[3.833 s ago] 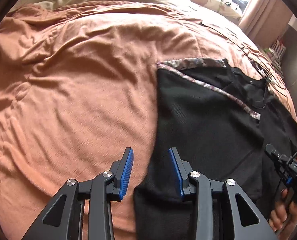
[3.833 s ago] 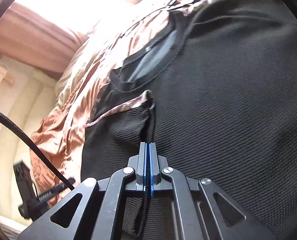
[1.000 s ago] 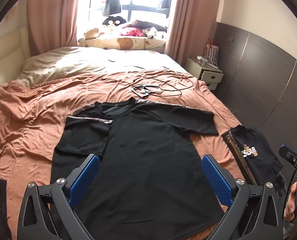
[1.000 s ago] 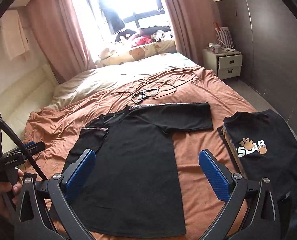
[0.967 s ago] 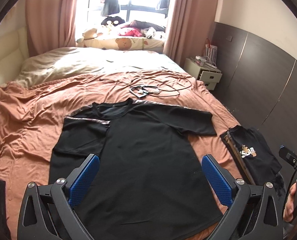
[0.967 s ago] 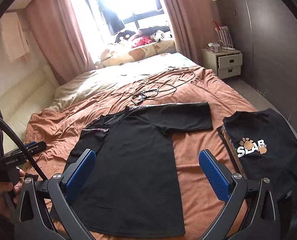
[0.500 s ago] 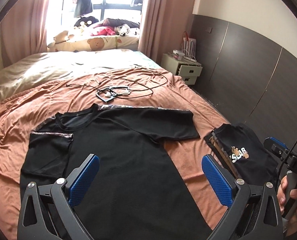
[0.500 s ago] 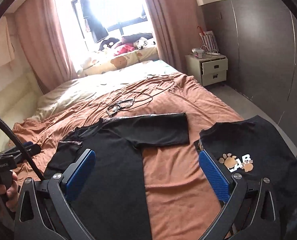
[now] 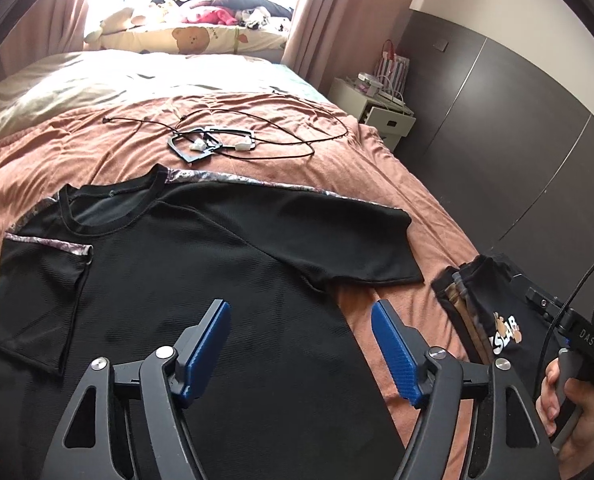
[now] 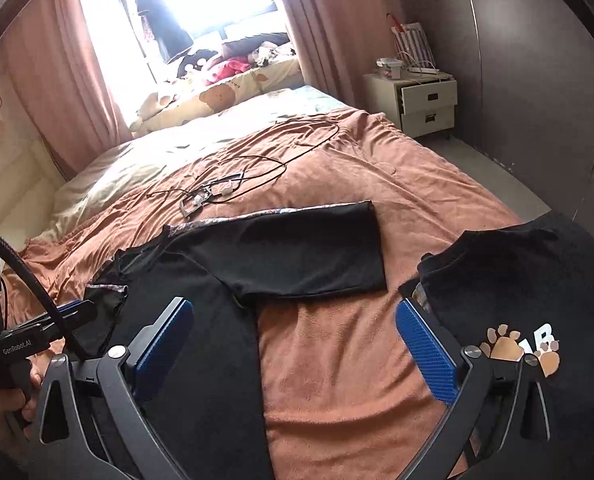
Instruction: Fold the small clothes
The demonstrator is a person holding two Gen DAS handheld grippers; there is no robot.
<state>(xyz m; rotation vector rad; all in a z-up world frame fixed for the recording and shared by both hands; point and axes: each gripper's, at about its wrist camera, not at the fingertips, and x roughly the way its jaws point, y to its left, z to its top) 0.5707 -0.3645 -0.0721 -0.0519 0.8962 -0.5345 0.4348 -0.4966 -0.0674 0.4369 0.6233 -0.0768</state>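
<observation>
Black shirt flat on bed, left sleeve folded in, right sleeve spread out. Left tool apart above shirt, holding nothing. Right tool apart, holding nothing, beside folded printed shirt.

Bare blanket between the black t-shirt and the folded pile of shirts is the open lane. Beyond the t-shirt's collar, a tangle of cables lies across the bed. The nightstand stands well apart, past the bed's edge.
</observation>
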